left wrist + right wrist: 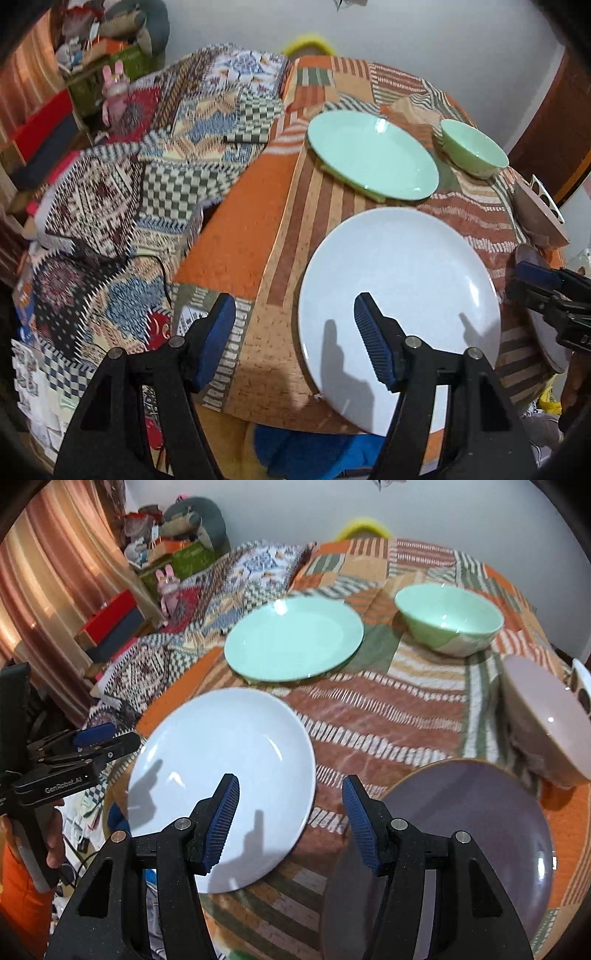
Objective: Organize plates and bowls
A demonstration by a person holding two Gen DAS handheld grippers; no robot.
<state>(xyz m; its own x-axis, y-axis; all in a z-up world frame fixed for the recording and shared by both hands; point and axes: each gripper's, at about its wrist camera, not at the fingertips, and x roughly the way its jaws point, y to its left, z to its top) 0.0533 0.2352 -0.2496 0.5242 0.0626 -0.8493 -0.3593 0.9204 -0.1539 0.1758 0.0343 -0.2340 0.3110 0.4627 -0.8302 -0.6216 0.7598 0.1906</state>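
— Any writing?
— "GenRobot.AI" on my left hand-held gripper, jaws spread, empty.
— Right hand-held gripper?
— Gaping, empty, between white plate and purple plate; green plate and bowl beyond on the table.

Pale blue plate, mint green plate and bowl, dusky purple plate, pinkish-white bowl; orange-striped patchwork tablecloth (blue-padded, black grippers).
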